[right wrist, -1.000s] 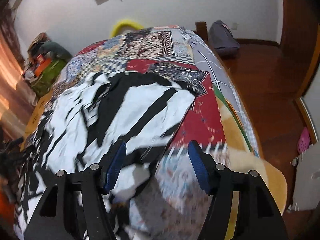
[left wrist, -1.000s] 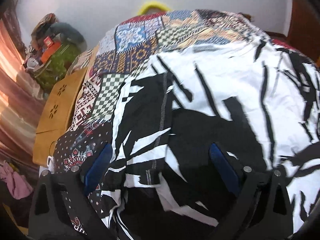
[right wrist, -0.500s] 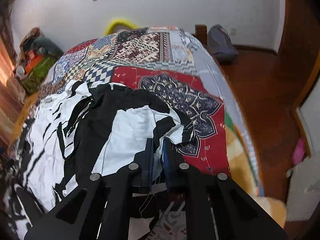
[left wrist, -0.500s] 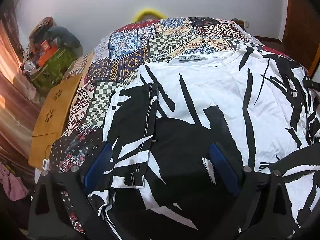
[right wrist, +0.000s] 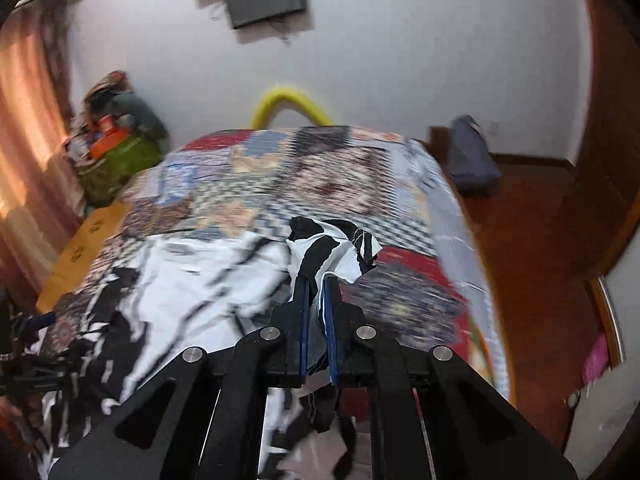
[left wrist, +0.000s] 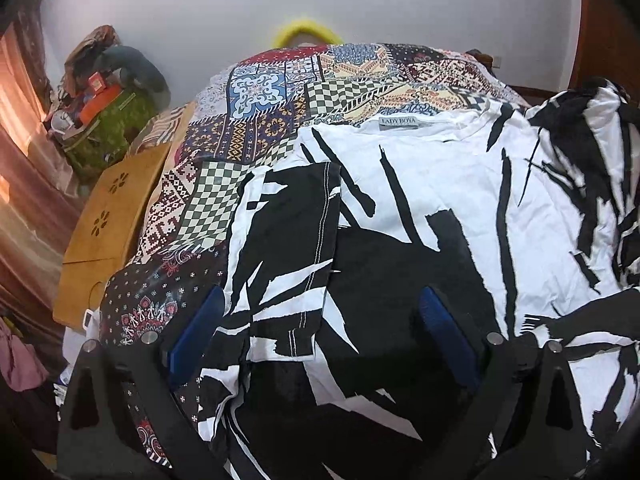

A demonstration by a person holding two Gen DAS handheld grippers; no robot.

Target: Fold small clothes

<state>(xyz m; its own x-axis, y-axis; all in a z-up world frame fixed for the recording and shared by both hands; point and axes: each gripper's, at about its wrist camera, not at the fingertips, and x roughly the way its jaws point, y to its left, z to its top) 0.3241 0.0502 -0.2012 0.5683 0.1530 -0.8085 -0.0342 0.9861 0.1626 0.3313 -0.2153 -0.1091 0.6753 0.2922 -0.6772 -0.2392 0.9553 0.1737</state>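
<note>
Black-and-white shirt [right wrist: 332, 248] pinched in right gripper [right wrist: 316, 292]; left gripper [left wrist: 320, 332] wide, empty

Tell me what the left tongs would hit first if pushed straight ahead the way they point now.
Most likely the black-and-white shirt spread on the patchwork bedspread. The left tongs stand open and angled down over its dark patch, with nothing in between; how far off is unclear.
</note>
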